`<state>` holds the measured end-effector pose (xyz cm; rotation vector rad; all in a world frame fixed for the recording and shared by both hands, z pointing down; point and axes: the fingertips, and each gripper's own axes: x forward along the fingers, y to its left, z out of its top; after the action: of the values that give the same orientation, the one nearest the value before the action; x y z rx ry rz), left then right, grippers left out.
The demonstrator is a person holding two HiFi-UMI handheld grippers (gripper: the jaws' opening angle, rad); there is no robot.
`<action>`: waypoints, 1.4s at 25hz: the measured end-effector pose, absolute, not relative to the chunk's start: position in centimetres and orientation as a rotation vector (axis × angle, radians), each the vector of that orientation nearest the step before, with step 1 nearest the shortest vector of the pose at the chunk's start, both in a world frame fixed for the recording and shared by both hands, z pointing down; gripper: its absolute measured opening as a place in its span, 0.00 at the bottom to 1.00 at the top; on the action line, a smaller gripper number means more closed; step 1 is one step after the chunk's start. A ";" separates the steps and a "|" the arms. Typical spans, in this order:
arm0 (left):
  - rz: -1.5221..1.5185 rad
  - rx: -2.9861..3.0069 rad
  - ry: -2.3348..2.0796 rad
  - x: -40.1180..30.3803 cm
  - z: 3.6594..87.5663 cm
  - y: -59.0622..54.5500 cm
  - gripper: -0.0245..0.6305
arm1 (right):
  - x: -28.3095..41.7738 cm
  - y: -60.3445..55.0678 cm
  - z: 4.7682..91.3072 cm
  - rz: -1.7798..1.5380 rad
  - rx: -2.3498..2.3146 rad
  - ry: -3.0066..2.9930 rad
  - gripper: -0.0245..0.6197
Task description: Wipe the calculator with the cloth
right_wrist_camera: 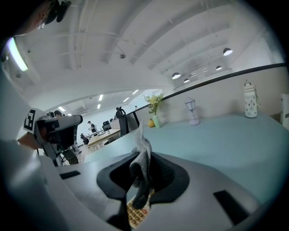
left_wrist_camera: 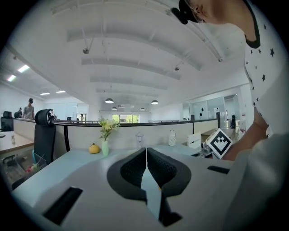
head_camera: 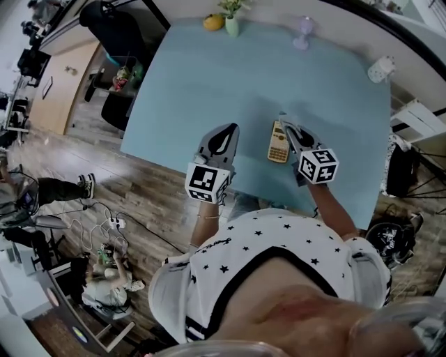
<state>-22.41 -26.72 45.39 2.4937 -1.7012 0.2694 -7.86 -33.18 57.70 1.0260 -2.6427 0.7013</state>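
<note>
A yellow calculator (head_camera: 279, 142) lies flat on the light blue table (head_camera: 209, 90), near its front edge. My right gripper (head_camera: 286, 126) hangs just over the calculator's right side, shut on a small grey cloth (right_wrist_camera: 144, 145). The cloth sticks up between the jaws and droops down toward the calculator's keys (right_wrist_camera: 137, 213). My left gripper (head_camera: 229, 132) is off to the calculator's left over the table, apart from it. Its jaws (left_wrist_camera: 146, 158) are pressed together with nothing between them. The right gripper's marker cube (left_wrist_camera: 220, 142) shows at the right of the left gripper view.
Along the table's far edge stand a green vase with flowers (head_camera: 231, 21), a yellow round object (head_camera: 213, 21), a small glass lamp (head_camera: 304, 31) and a white jar (head_camera: 381, 69). A black office chair (head_camera: 115, 31) stands off the table's left side.
</note>
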 end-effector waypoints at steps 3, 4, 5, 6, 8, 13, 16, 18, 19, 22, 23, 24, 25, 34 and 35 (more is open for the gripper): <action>0.269 2.475 -1.691 -24.0 46.1 -27.1 0.08 | -9.3 -33.6 59.3 0.699 1.019 -2.593 0.11; 0.270 2.466 -1.688 -24.6 46.4 -27.1 0.08 | -9.7 -33.7 59.9 0.697 1.016 -2.576 0.11; 0.273 2.458 -1.685 -25.1 46.6 -27.2 0.08 | -10.2 -33.8 60.4 0.695 1.012 -2.557 0.12; 0.275 2.453 -1.683 -25.6 46.8 -27.3 0.08 | -10.5 -33.9 61.1 0.693 1.010 -2.539 0.12; 0.278 2.447 -1.681 -26.3 47.1 -27.6 0.08 | -11.0 -34.2 62.2 0.687 1.010 -2.502 0.12; 0.283 2.435 -1.684 -27.7 47.3 -28.1 0.08 | -11.4 -34.7 64.0 0.672 1.022 -2.437 0.13; 0.281 2.432 -1.675 -28.1 47.4 -28.2 0.08 | -11.5 -34.7 65.0 0.663 1.020 -2.398 0.13; 0.278 2.434 -1.675 -28.5 47.3 -28.5 0.08 | -11.6 -34.9 65.5 0.650 1.022 -2.376 0.13; 0.276 2.436 -1.677 -28.7 47.1 -28.7 0.08 | -11.7 -35.1 65.6 0.647 1.023 -2.368 0.13; 0.271 2.435 -1.682 -29.1 47.2 -29.1 0.08 | -11.8 -35.6 66.2 0.646 1.026 -2.353 0.13; 0.271 2.432 -1.681 -29.1 47.3 -29.2 0.08 | -11.8 -35.6 66.4 0.645 1.027 -2.349 0.13; 0.271 2.430 -1.679 -29.1 47.5 -29.3 0.08 | -11.7 -35.7 66.5 0.643 1.028 -2.346 0.13; 0.272 2.428 -1.676 -29.0 47.6 -29.3 0.08 | -11.6 -35.7 66.6 0.643 1.030 -2.344 0.13; 0.266 2.442 -1.650 -27.4 48.0 -29.4 0.08 | -11.6 -35.1 66.7 0.655 1.001 -2.344 0.13; 0.267 2.444 -1.649 -27.3 47.9 -29.3 0.08 | -11.3 -34.9 66.9 0.660 1.009 -2.335 0.13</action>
<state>-27.28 -29.34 47.91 2.4437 -1.6489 0.2671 -11.25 -34.91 66.89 1.0094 -2.3352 0.6598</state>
